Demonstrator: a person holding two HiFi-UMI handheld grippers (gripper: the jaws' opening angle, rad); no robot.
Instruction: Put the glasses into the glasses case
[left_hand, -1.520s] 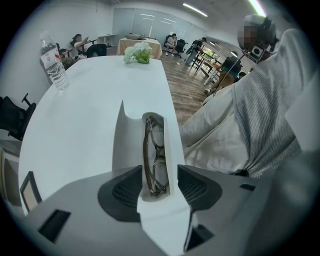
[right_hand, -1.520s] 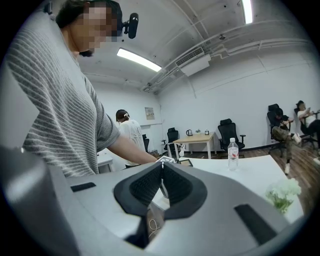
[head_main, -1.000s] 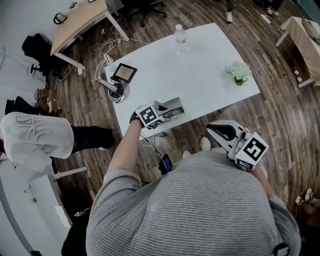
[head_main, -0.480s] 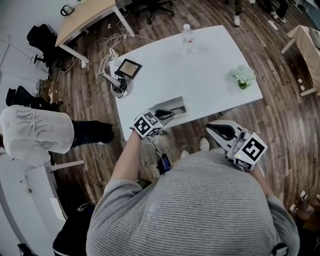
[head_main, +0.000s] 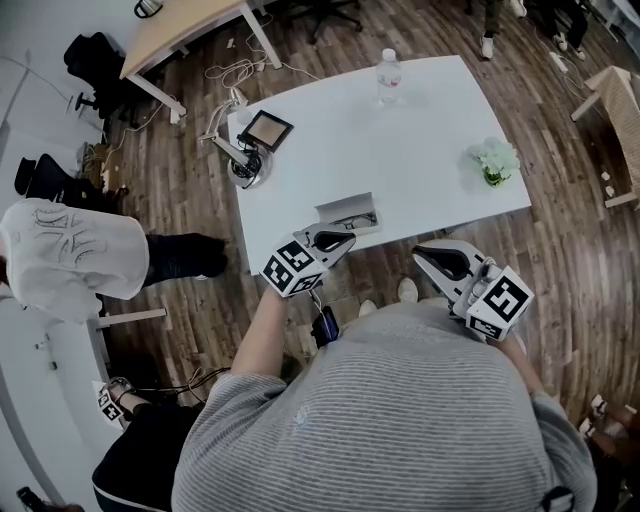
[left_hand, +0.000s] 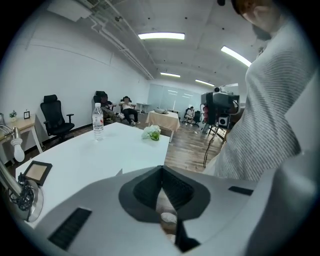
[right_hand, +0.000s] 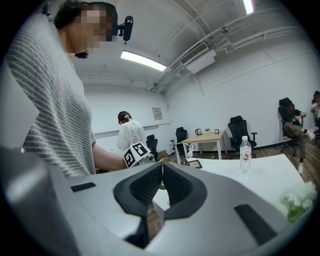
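The open grey glasses case (head_main: 343, 212) sits at the near edge of the white table (head_main: 400, 150), and the dark glasses (head_main: 356, 221) lie inside it. My left gripper (head_main: 346, 240) hangs just off the table edge in front of the case, shut with nothing between its jaws. In the left gripper view the left gripper (left_hand: 161, 169) looks across the tabletop with its jaws pressed together. My right gripper (head_main: 421, 251) floats off the table's near edge, right of the case, shut and empty. The right gripper (right_hand: 162, 167) also shows closed in its own view, with the left gripper's marker cube (right_hand: 135, 154) beyond it.
On the table are a water bottle (head_main: 389, 75) at the far side, a small white flower bunch (head_main: 495, 160) at the right, and a framed tablet (head_main: 269, 131) at the far left corner beside a desk lamp (head_main: 243, 162). A person in white (head_main: 65, 260) stands on the left.
My left gripper has drawn back from the case toward me, risen, and its jaws have closed with nothing in them. The glasses stay in the case. The right gripper has kept still.
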